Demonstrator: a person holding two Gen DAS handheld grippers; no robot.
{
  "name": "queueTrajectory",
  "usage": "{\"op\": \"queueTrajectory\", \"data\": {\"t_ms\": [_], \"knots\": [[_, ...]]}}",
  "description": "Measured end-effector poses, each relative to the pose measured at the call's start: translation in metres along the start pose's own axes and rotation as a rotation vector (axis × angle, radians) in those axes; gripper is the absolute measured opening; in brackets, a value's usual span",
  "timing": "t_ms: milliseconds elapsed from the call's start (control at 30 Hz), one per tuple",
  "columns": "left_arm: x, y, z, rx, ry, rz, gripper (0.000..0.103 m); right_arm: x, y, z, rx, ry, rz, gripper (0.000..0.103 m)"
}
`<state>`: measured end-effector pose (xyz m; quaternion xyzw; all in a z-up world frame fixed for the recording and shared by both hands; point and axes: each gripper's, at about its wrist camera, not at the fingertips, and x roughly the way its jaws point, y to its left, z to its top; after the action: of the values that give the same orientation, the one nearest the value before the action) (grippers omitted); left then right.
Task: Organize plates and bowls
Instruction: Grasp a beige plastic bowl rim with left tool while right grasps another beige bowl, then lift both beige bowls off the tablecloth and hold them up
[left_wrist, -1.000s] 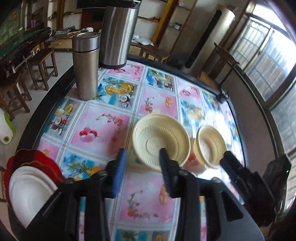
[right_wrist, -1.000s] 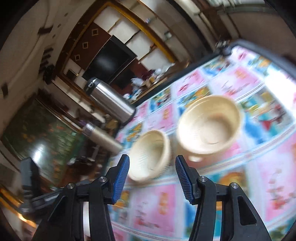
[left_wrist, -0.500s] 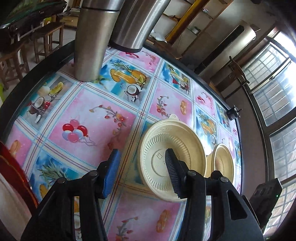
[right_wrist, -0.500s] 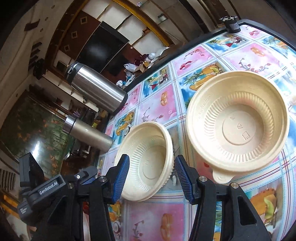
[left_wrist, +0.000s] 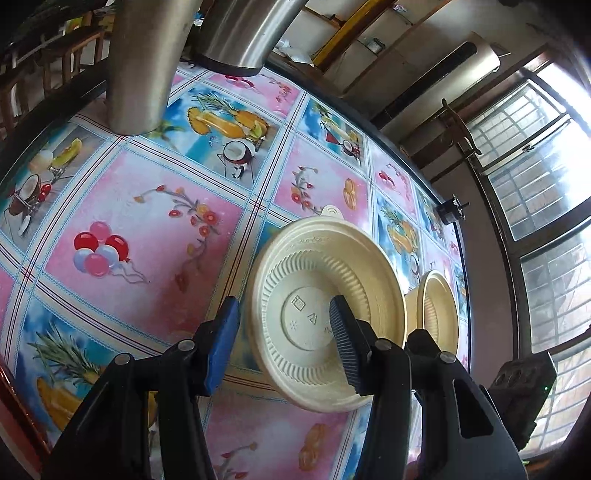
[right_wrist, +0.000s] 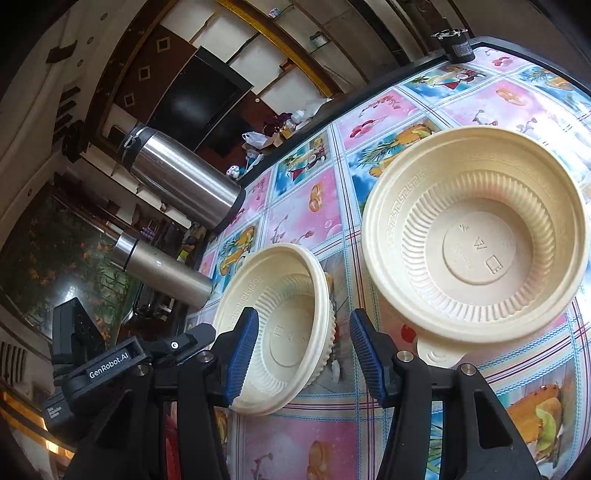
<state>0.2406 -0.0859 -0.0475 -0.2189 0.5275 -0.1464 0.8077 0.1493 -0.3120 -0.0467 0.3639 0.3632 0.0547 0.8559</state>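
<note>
Two cream bowls sit side by side on the worktop (left_wrist: 155, 236), covered in a bright fruit-print cloth. Left hand-held gripper (left_wrist: 280, 339) open, straddling the near rim of the left bowl (left_wrist: 325, 295): one pad inside, one outside, neither pressing. Right hand-held gripper (right_wrist: 301, 354) open, empty, its jaws between the left bowl and the right bowl (right_wrist: 476, 240). Two steel flasks (right_wrist: 184, 184) stand behind.

- Left gripper (left_wrist: 282, 341): black plastic arms, silver screws at the joints, blue ribbed pads (left_wrist: 221, 347).
- Right gripper (right_wrist: 301, 356): same black frame, blue ribbed pads.
- Beside it, the left gripper's black body reads "GenRobot.AI" in white.
</note>
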Motion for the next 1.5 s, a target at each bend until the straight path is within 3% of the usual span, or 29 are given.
{"op": "queueTrajectory", "data": {"t_ms": [267, 400, 633, 833, 933, 1500], "knots": [[0.002, 0.005, 0.000, -0.012, -0.011, 0.000, 0.048, 0.011, -0.004, -0.002, 0.024, 0.012, 0.021, 0.054], [0.004, 0.010, 0.000, -0.023, -0.015, 0.012, 0.047, 0.012, -0.004, -0.003, 0.027, 0.000, 0.015, 0.049], [0.005, 0.013, 0.001, -0.024, -0.026, 0.034, 0.023, 0.012, -0.005, -0.003, 0.030, -0.010, -0.002, 0.024], [0.007, 0.014, 0.000, -0.018, -0.023, 0.042, 0.009, 0.014, -0.006, -0.005, 0.027, -0.008, -0.017, 0.016], [0.009, 0.013, -0.001, -0.012, -0.019, 0.044, 0.007, 0.015, -0.007, -0.005, 0.024, -0.005, -0.020, 0.012], [0.003, 0.016, -0.012, -0.020, -0.002, 0.050, 0.007, 0.012, -0.009, -0.008, 0.065, 0.019, 0.000, 0.011]]}}
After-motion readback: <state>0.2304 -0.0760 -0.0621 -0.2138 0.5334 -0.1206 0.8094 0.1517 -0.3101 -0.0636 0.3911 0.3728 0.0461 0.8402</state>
